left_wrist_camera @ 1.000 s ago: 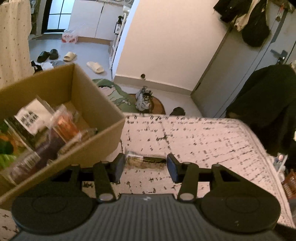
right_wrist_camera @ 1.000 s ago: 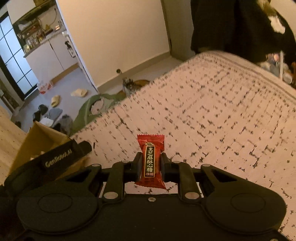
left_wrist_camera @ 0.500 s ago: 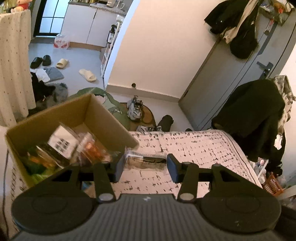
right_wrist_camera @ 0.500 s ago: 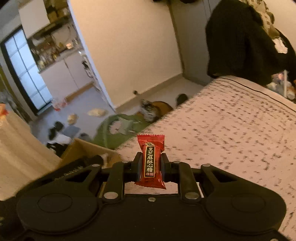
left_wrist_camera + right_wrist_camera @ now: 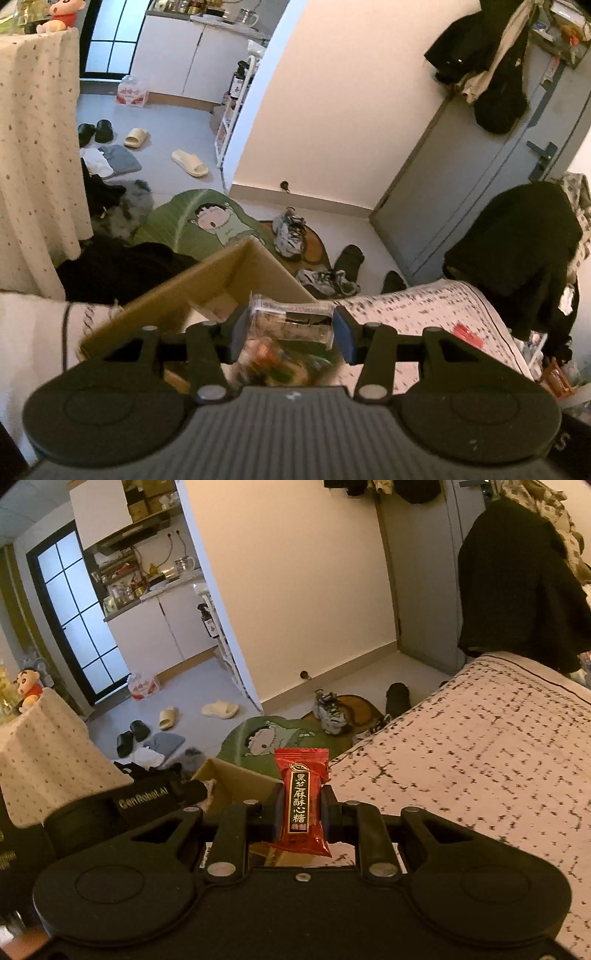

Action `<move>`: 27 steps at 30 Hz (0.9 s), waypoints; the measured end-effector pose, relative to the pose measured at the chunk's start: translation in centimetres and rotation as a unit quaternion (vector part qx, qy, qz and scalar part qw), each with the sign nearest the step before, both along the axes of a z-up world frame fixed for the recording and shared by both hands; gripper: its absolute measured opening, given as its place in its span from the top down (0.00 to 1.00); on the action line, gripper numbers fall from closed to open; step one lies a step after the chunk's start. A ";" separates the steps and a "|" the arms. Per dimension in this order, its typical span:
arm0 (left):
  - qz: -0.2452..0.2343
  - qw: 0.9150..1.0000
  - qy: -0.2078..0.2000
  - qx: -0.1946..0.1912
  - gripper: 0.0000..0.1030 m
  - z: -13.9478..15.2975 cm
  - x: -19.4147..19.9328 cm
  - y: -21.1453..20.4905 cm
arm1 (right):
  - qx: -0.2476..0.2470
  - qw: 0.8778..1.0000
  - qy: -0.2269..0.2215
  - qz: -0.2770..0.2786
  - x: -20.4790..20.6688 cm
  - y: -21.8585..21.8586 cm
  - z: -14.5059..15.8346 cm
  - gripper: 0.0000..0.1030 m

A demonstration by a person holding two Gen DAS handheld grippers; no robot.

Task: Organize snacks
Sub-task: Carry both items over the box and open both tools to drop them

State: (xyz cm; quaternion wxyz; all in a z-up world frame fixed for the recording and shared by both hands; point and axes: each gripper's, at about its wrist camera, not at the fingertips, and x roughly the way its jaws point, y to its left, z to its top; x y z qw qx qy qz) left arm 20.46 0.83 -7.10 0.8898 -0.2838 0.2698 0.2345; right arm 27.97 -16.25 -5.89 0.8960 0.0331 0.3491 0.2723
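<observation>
- A red candy wrapper [image 5: 303, 800] stands upright between the jaws of the right gripper [image 5: 298, 814], which pinch it around its middle; held this way, its black label with gold Chinese lettering faces the camera and its crimped top edge sticks up free.
- A clear plastic snack packet [image 5: 290, 320], with something dark and brownish inside, lies crosswise in the left gripper [image 5: 288, 328], whose blue-padded jaws press on its two ends.
- Both snacks hang in the air above or just beside the open cardboard box [image 5: 207, 288], probably so they can be dropped in.
- The box sits at the edge of a bed with a speckled white cover [image 5: 480, 757]. Inside, blurred green and orange packets [image 5: 280, 363] appear to be piled up.
- Beyond the bed, a floor strewn with slippers [image 5: 190, 162], shoes and clothes.
</observation>
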 end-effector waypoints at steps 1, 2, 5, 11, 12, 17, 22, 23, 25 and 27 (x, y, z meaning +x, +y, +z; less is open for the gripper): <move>0.002 1.000 0.001 -0.002 0.54 -0.1 0.1 0.8 | -0.003 1.000 0.002 0.002 0.1 0.3 -0.3 0.81; 0.002 1.000 0.002 -0.004 0.54 -0.2 0.1 1.3 | -0.006 1.000 0.003 0.002 0.2 0.6 -0.7 0.81; 0.004 1.000 0.007 -0.006 0.54 -0.6 0.4 3.1 | -0.004 1.000 0.008 0.005 0.2 1.3 -1.5 0.81; -0.010 1.000 0.008 -0.006 0.53 -1.2 1.2 5.6 | 0.007 1.000 0.008 0.010 0.2 2.8 -2.3 0.81; -0.014 1.000 0.009 -0.008 0.53 -1.3 1.5 5.8 | 0.008 1.000 0.008 0.012 0.2 3.1 -2.5 0.81; -0.032 0.999 0.014 -0.014 0.53 -1.7 2.6 7.0 | 0.005 1.000 0.011 0.016 0.3 4.1 -3.0 0.81; -0.041 0.999 0.018 -0.017 0.50 -2.1 3.0 7.4 | 0.000 1.000 0.014 0.015 0.1 4.5 -3.2 0.81; -0.044 0.999 0.018 -0.017 0.49 -2.1 3.0 7.5 | 0.000 1.000 0.015 0.017 0.1 4.5 -3.2 0.80; -0.049 0.999 0.017 -0.018 0.44 -2.1 2.9 7.7 | 0.003 1.000 0.016 0.020 0.0 4.5 -3.1 0.80; -0.052 0.998 0.015 -0.021 0.39 -1.9 2.7 7.6 | 0.002 1.000 0.018 0.018 -0.2 4.6 -3.0 0.76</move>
